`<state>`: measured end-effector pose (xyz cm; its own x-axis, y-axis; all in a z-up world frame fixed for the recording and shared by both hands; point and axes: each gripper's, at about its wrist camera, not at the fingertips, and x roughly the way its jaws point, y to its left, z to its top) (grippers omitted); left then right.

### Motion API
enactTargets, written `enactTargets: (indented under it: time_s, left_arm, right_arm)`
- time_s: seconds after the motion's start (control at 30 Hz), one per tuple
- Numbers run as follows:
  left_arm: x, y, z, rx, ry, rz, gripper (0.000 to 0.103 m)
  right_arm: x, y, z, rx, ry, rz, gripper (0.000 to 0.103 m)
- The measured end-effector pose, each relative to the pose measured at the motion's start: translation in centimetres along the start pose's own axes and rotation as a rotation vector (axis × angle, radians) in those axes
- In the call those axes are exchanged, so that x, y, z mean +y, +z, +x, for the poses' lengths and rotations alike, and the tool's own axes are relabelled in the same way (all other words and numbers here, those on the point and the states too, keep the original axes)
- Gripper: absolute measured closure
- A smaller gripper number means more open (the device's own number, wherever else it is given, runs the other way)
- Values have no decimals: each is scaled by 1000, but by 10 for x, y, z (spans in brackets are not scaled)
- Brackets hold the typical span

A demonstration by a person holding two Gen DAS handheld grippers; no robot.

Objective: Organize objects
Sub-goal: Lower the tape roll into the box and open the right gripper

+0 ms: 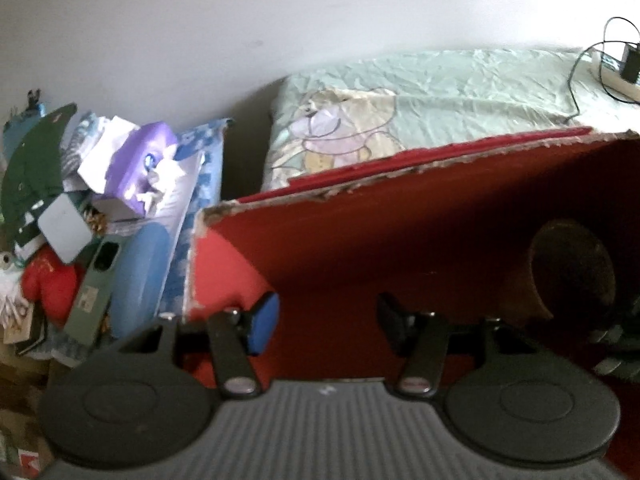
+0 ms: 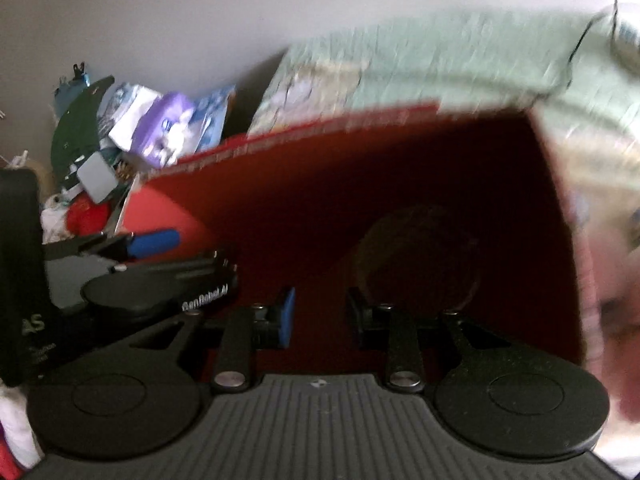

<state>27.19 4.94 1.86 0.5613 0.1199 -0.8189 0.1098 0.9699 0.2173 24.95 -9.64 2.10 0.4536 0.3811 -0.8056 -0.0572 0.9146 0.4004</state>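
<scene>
A red cardboard box (image 1: 400,240) with a torn rim stands open in front of the bed. In its right part lies a brown round hollow thing (image 1: 572,268), dim in the right wrist view (image 2: 420,256). My left gripper (image 1: 326,312) hangs open over the box's left half with nothing between its fingers. My right gripper (image 2: 320,308) is open too, just short of the brown thing and apart from it. The left gripper's blue pad (image 2: 156,242) shows at the left of the right wrist view, which is blurred.
Left of the box is a pile: a purple box (image 1: 140,168), a blue printed pack (image 1: 192,216), a green board (image 1: 32,164), a red plush toy (image 1: 48,284). Behind lies a bed with a pale green bear-print sheet (image 1: 460,88). A power strip with charger and cable (image 1: 624,68) is at far right.
</scene>
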Motion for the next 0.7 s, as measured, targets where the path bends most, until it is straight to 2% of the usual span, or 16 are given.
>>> enactTargets:
  time_s: [0.13, 0.17, 0.23, 0.27, 0.4, 0.7]
  left_arm:
    - [-1, -2, 0, -10, 6, 4, 42]
    - [0, -2, 0, -12, 2, 1, 41]
    - [0, -2, 0, -14, 5, 4, 41]
    - [-1, -2, 1, -16, 7, 10, 41]
    - [-3, -2, -1, -27, 15, 24, 41]
    - [-9, -3, -1, -25, 29, 69, 42]
  right_arm:
    - [-6, 3, 16, 28, -50, 40, 75]
    - [-7, 4, 15, 19, -45, 51, 77]
    - [-9, 6, 11, -21, -96, 39, 81]
    - [-10, 5, 11, -35, -140, 30, 88]
    - [-25, 2, 11, -28, -104, 110, 88]
    - [-17, -3, 15, -52, -123, 49, 88]
